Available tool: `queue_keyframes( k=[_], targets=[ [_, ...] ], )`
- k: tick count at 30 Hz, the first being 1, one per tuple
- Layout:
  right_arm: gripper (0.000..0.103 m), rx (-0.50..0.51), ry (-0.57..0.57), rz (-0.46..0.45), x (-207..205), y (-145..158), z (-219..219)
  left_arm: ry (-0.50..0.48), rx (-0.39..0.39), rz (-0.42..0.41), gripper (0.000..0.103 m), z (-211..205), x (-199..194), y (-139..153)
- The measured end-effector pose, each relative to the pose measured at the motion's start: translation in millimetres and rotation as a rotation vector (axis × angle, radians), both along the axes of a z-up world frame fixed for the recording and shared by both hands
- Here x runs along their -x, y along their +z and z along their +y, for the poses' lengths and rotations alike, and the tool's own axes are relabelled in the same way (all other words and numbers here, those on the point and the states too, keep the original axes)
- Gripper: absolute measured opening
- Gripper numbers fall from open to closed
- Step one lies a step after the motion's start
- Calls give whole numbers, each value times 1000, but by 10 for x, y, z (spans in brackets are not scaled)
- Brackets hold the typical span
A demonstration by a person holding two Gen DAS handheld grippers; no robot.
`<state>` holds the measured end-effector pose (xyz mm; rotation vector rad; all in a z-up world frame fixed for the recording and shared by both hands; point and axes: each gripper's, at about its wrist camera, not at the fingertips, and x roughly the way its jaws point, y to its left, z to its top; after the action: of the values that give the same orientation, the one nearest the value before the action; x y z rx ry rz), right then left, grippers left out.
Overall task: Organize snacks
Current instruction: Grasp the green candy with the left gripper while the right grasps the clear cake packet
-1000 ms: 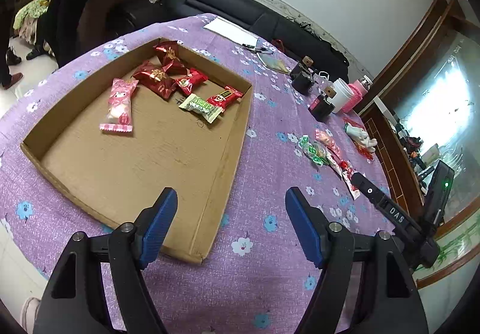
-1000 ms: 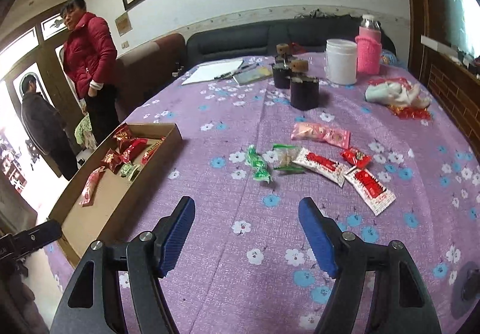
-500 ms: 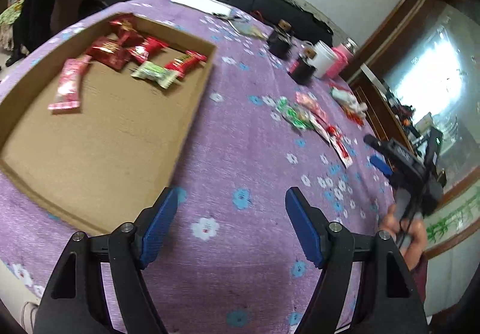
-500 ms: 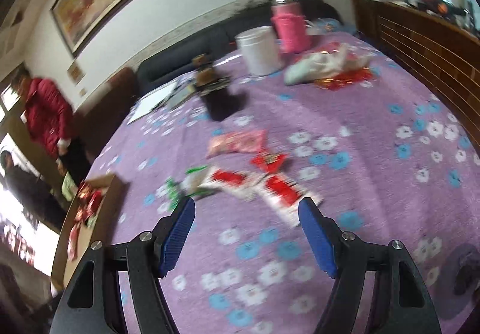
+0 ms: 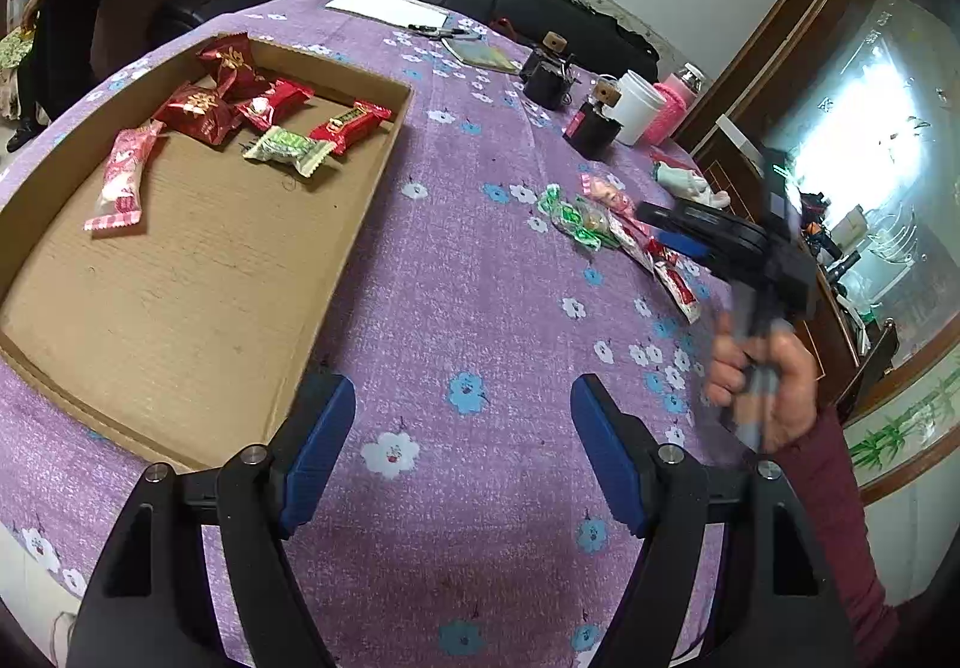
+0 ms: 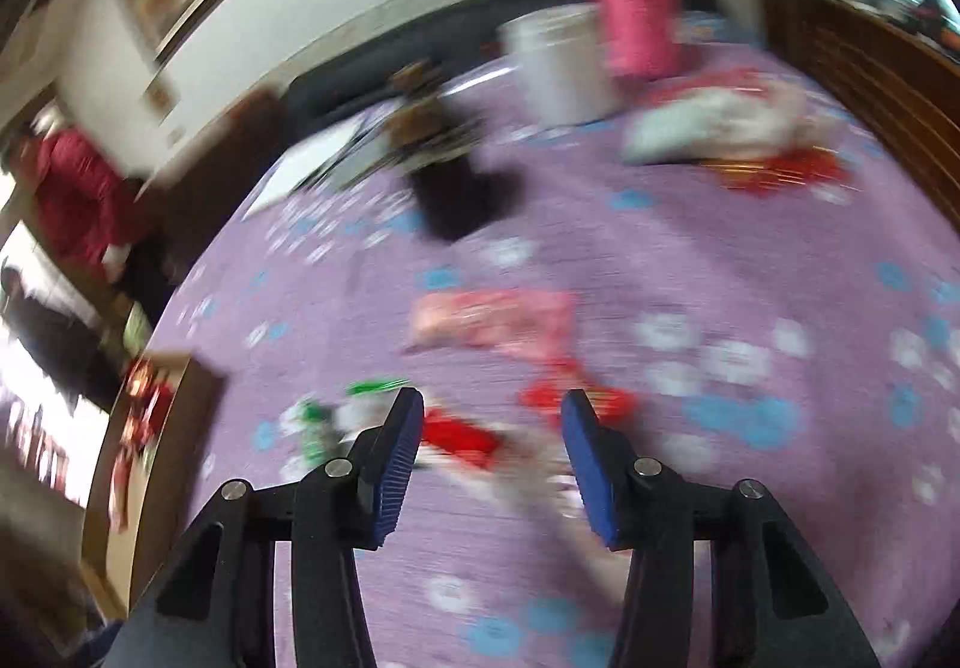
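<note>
My right hand-held gripper (image 6: 489, 446) has swung from the open bench (image 5: 480, 308) to hang over the loose snacks, and its jaws have just been closing; they stand part-way apart, a red-and-white packet (image 6: 462, 437) between them, not visibly pinched through the blur. I judge a pick-up is beginning. That packet's long axis runs from near right to far left, seen from the left side. My left hand-held gripper (image 5: 462, 452) waits apart and empty, just right of the cardboard tray (image 5: 372, 200), where six snacks lie at the far end.
</note>
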<state>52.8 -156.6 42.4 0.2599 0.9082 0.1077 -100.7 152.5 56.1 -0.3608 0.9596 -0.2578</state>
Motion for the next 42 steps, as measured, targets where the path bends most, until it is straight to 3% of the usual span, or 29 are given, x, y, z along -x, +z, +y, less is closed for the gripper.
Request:
queue_keyframes(
  k=[3, 9, 12, 19, 22, 25, 27, 30, 34, 38, 41, 42],
  targets=[
    [50, 70, -4, 57, -167, -166, 175, -5, -12, -5, 74, -7, 23, 11],
    [51, -185, 101, 111, 156, -163, 171, 14, -6, -18, 74, 42, -46, 29],
    [52, -97, 79, 9, 327, -15, 121, -1, -8, -6, 74, -3, -84, 20],
    [53, -15, 126, -27, 508, -90, 275, 0, -27, -8, 74, -49, -280, 114],
    [53, 43, 137, -33, 313, -47, 438, -3, -23, -18, 74, -124, -404, 166],
    [53, 18, 129, -7, 33, -45, 520, -3, -36, -27, 74, -183, -434, 179],
    [49, 23, 112, 46, -135, -152, 556, -5, -43, -25, 74, -191, -436, 169],
    [24, -34, 129, 69, -171, -291, 570, -3, -64, -27, 74, -175, -477, 155],
    [22, -5, 123, 69, 26, -207, 520, -30, -81, -25, 74, -274, -607, 137],
    [22, 34, 72, 64, 275, -238, 323, -98, -95, -22, 59, -554, -859, 77],
    [22, -9, 45, 63, 342, -246, 153, -159, -87, 2, 44, -813, -1118, -39],
    [23, -27, 41, 63, 346, -256, 114, -174, -89, 17, 44, -893, -1201, -81]
  ],
)
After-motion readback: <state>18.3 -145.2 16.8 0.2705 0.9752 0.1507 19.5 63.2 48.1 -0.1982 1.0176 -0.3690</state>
